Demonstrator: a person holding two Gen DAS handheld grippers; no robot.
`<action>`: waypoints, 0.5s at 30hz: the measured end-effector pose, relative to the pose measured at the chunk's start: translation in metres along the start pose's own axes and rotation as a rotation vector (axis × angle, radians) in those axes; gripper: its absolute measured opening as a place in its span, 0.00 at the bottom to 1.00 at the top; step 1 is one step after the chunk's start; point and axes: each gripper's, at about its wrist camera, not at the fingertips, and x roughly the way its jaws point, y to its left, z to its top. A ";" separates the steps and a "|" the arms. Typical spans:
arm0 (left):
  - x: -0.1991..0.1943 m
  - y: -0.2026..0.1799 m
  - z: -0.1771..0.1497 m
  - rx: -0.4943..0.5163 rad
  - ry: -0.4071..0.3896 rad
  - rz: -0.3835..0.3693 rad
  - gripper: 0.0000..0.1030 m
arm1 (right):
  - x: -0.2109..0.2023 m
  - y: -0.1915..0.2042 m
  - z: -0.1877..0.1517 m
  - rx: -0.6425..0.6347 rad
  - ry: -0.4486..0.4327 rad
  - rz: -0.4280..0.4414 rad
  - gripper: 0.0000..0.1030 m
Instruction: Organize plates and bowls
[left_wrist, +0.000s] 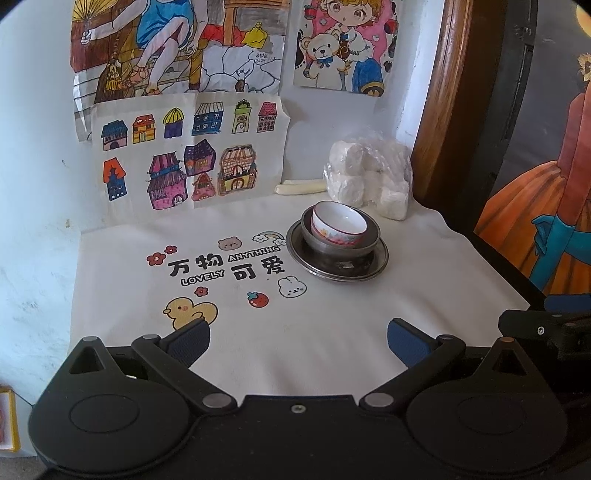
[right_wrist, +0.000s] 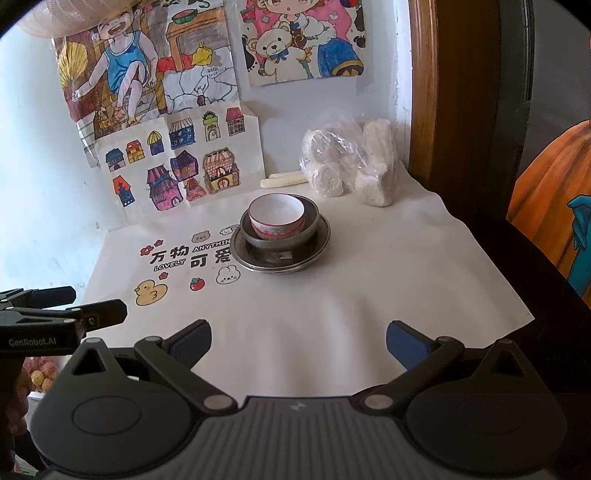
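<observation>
A white ceramic bowl (left_wrist: 339, 222) with a pink floral band sits inside a grey metal bowl (left_wrist: 372, 236), which rests on a metal plate (left_wrist: 380, 264). The stack stands toward the back right of the cloth. In the right wrist view the same ceramic bowl (right_wrist: 277, 216), metal bowl (right_wrist: 312, 221) and plate (right_wrist: 321, 243) sit mid-table. My left gripper (left_wrist: 298, 341) is open, low over the cloth's near edge, well short of the stack. My right gripper (right_wrist: 298, 341) is open too, with nothing between its fingers. The left gripper's body (right_wrist: 62, 321) shows at the right view's left edge.
A white printed cloth (left_wrist: 258, 314) covers the table. A plastic bag of white blocks (left_wrist: 369, 177) and a pale stick (left_wrist: 301, 187) lie by the back wall. Drawings (left_wrist: 177, 147) hang on the wall. A wooden frame (left_wrist: 439, 103) and a dark edge bound the right side.
</observation>
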 end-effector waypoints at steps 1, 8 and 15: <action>0.001 0.000 0.000 -0.001 0.002 0.000 0.99 | 0.001 0.000 0.000 0.000 0.002 -0.001 1.00; 0.002 0.002 0.001 -0.005 0.005 -0.001 0.99 | 0.002 0.002 0.002 -0.005 0.007 -0.003 1.00; 0.002 0.001 0.001 -0.006 0.002 -0.007 0.99 | 0.004 0.002 0.003 -0.012 0.014 0.000 1.00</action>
